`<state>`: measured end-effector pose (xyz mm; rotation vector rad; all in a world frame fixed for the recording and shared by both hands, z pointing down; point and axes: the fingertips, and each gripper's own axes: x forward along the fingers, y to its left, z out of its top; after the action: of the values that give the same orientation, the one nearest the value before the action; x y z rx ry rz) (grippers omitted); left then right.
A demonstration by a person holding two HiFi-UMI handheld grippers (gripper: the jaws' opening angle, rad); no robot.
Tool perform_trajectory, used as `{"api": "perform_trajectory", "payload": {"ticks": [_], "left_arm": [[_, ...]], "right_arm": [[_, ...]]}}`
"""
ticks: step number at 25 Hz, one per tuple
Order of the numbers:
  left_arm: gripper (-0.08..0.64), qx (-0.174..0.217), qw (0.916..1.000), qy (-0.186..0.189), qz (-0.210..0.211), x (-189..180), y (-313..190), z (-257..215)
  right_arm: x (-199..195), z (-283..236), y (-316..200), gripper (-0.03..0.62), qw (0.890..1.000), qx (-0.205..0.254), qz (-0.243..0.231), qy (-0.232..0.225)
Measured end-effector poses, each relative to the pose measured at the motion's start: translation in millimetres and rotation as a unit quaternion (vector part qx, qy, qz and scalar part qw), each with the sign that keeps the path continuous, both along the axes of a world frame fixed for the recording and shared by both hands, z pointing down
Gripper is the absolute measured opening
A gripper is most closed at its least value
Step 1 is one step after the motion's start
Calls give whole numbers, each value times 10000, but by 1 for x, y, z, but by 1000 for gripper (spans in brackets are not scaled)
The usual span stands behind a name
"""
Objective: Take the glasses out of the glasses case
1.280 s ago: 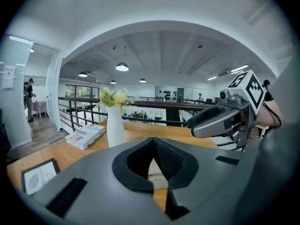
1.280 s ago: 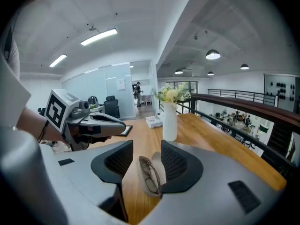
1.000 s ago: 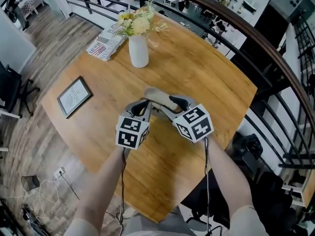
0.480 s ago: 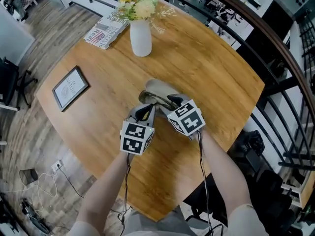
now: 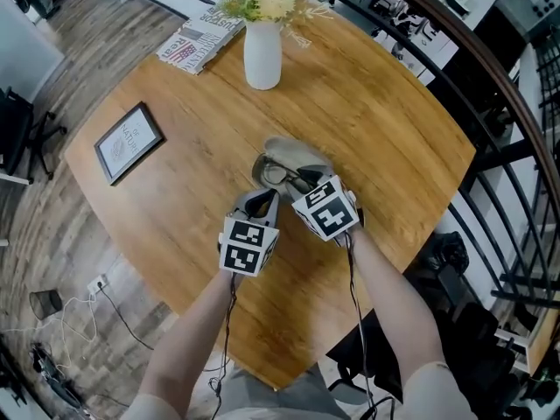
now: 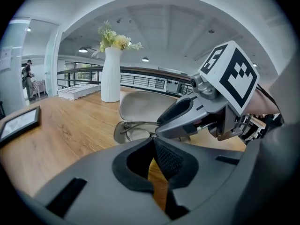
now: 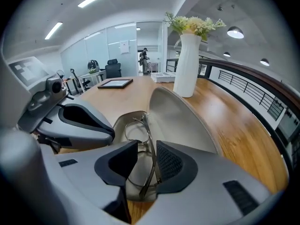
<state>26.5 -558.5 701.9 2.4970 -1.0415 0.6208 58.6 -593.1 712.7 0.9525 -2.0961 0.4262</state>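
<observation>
A grey glasses case [image 5: 296, 152] lies open on the round wooden table [image 5: 394, 129], its lid [image 7: 180, 118] folded back. Thin metal glasses [image 5: 277, 176] rest in its tray [image 6: 123, 131]. My right gripper [image 7: 147, 146] reaches down into the case, one jaw on each side of the glasses' frame [image 7: 137, 128]. Its jaws are closing, and a gap still shows beside the wire. In the head view the right gripper [image 5: 302, 183] is over the case's near end. My left gripper [image 6: 153, 142] is shut and empty, just short of the case; the head view shows it [image 5: 262, 199] beside the right one.
A white vase [image 5: 262, 55] of flowers stands at the far side of the table. A folded newspaper [image 5: 199, 38] lies behind it, and a framed picture [image 5: 129, 141] lies flat at the left. A dark railing [image 5: 490, 86] curves past the table's right edge.
Both grippers have come down toward the case. The right one has dropped into it, and its jaws have narrowed around the glasses' frame.
</observation>
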Motion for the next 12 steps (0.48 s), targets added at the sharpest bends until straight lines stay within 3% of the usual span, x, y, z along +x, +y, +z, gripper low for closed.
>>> {"api": "perform_trajectory", "payload": {"ticks": [2,3,12], "left_arm": [[15,-18,10000,20,-79,0,0,0],[15,-24,9999,19,-100,0,0,0],[15,63,9997,-133,201,-1,5,-2]], "right_arm": [[2,-2,-1,116,9999,8,66,106],[2,-3,0,58,9999,8,78,153],[9,-35,6,43,9995,233,216,66]]}}
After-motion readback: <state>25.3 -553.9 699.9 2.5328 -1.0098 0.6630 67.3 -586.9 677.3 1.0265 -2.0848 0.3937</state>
